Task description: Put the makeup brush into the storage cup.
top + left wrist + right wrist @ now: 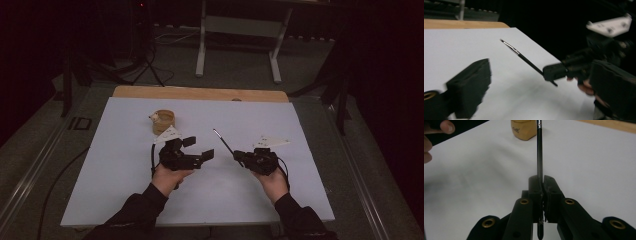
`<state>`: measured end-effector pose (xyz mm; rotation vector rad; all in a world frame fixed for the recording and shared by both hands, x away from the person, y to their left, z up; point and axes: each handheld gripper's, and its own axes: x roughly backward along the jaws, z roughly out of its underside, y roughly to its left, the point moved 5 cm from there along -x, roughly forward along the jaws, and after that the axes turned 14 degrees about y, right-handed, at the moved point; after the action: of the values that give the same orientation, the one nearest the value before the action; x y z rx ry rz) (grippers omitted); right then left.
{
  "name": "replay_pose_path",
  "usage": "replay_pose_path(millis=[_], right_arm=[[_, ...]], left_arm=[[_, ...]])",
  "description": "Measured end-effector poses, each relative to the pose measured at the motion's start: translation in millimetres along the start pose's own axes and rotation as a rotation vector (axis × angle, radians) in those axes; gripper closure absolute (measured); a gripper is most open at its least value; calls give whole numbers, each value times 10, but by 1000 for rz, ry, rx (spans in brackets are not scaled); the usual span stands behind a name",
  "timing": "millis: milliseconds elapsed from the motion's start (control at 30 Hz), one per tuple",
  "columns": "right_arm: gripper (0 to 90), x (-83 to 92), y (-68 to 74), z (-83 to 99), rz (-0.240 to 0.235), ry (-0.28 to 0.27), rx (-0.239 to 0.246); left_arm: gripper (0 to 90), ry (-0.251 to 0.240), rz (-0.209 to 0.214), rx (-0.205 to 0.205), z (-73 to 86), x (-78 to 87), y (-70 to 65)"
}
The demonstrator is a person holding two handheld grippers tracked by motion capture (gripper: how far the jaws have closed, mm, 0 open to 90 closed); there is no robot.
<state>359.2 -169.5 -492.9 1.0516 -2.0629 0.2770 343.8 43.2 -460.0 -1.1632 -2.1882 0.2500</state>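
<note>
**Holding the Brush Clamped for Transfer**

Gripping the thin black brush [539,152] near its rear end, the right gripper [239,155] has its jaws closed fully on the handle; the tip slants toward the upper left, clear of the white table [115,165], presumably for the wooden cup [164,121] at upper left. The left gripper [198,148], at frame centre, stands wide open and empty, ready to assist.

White-topped table, wooden far edge.
Table [125,170]: pale sheet over the top, wood strip [200,93] bare along the back. Small tan wooden cup [163,121] stands left of centre.
</note>
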Motion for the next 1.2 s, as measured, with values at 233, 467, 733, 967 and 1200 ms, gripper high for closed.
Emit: replay_pose_path(millis=[233, 467, 733, 967, 1200], right_arm=[[857, -11, 22, -7, 2, 2, 19], [857, -26, 37, -10, 4, 7, 30], [856, -20, 35, -14, -2, 4, 32], [856, -20, 41, -14, -8, 1, 32], [857, -9, 33, -15, -9, -6, 29]], left_arm=[[196, -20, 7, 105, -65, -228, -50], [309, -48, -1, 247, -17, -381, 35], [466, -123, 107, 411, -4, -468, 206], [605, -128, 77, 401, -5, -514, 190], [615, -131, 54, 449, 37, -525, 236]])
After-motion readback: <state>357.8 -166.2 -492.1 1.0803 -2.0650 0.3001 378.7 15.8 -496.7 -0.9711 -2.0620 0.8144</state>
